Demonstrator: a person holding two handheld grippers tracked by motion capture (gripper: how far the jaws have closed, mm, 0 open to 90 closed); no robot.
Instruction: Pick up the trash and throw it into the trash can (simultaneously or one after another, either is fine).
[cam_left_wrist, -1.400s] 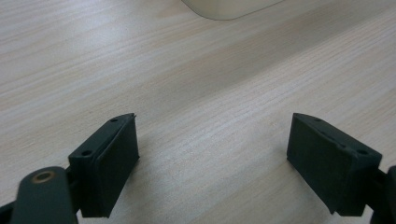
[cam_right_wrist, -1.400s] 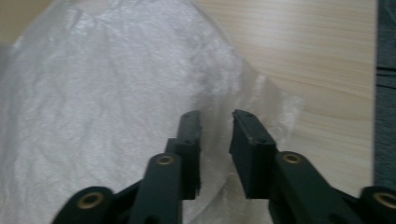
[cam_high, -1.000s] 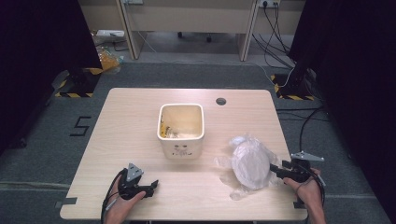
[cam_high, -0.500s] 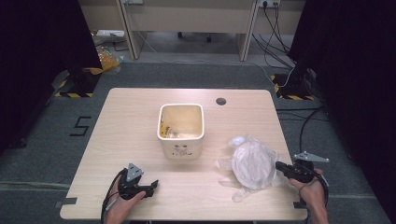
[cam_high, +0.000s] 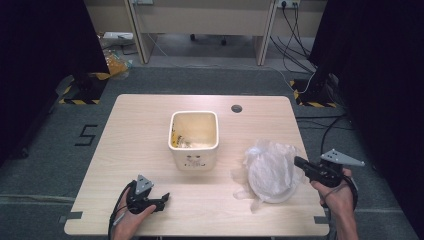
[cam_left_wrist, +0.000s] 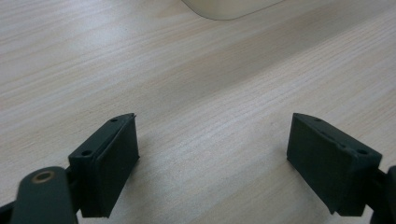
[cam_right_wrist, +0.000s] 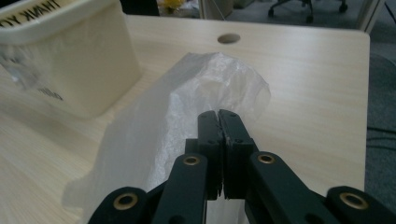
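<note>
Two grippers at the near edge of the table (cam_high: 150, 115), one per hand. Left gripper (cam_high: 159, 201) sits near the near-left corner, held low over the wood; in the left gripper view its jaws stand wide apart with bare tabletop between them, gripping nothing, and the base of the bin (cam_left_wrist: 229, 7) shows at the top edge. Right gripper (cam_high: 299, 162) is at the right edge, pointing left at a crumpled clear plastic bag (cam_high: 270, 170). In the right gripper view the jaws are pressed together, tips up against the bag (cam_right_wrist: 196, 107); can't tell whether any film is actually pinched between them. The bag lies flat-ish on the table toward the near-right corner, just to the right of the bin and apart from it. Cream square bin (cam_high: 194, 140) stands upright around the middle of the table, some yellowish scraps inside, small print on its near wall. In the right gripper view the bin (cam_right_wrist: 65, 60) carries black lettering on the rim. Round cable hole (cam_high: 236, 108) near the far edge, right of centre. Grey three-cornered plate (cam_high: 342, 157) tops the right gripper.
</note>
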